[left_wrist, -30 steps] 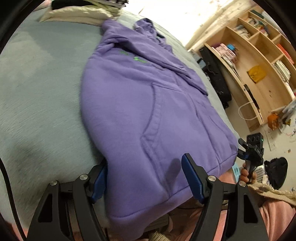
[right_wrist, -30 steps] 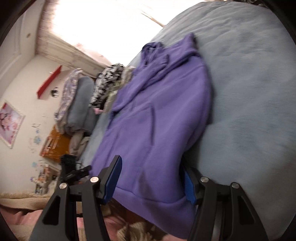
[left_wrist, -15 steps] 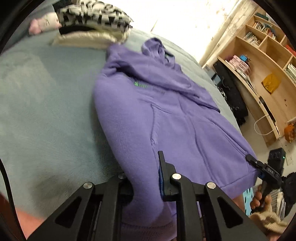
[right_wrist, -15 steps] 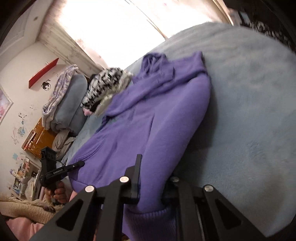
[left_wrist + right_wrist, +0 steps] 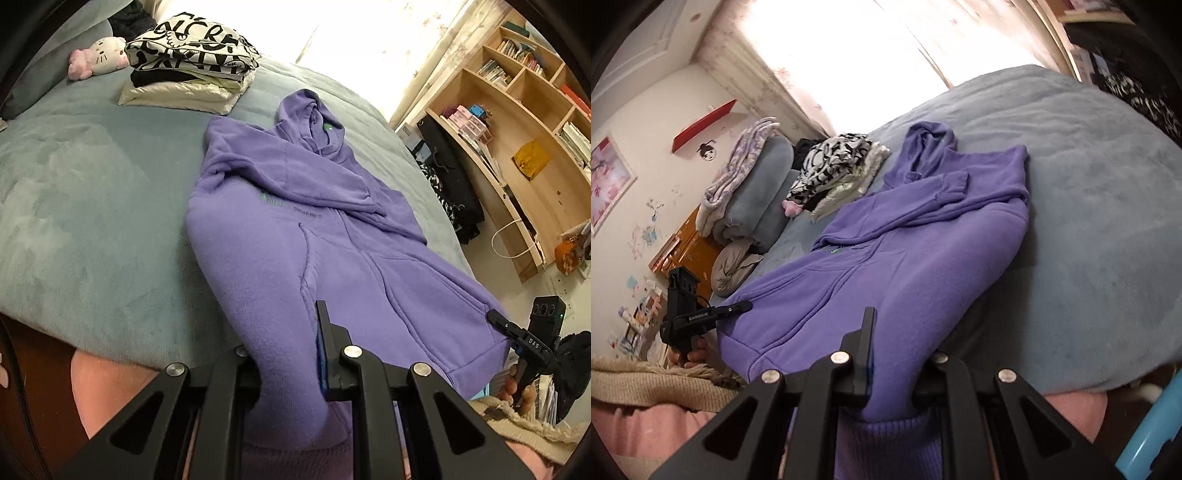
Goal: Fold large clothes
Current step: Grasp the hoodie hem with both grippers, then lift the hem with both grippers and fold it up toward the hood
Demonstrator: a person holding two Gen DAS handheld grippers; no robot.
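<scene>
The purple hoodie (image 5: 295,229) is lying on the blue-grey bed (image 5: 92,221), sleeves folded across its chest. The left gripper (image 5: 288,354) is pinching one bottom corner of it. The right gripper (image 5: 897,354) is pinching the other bottom corner, lifting the hem off the bed.

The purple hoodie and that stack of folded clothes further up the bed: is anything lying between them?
No. In the left wrist view, only bare blue-grey blanket separates the purple hoodie from the folded stack. The pink-and-white plush toy sits beside the stack, not between.
</scene>
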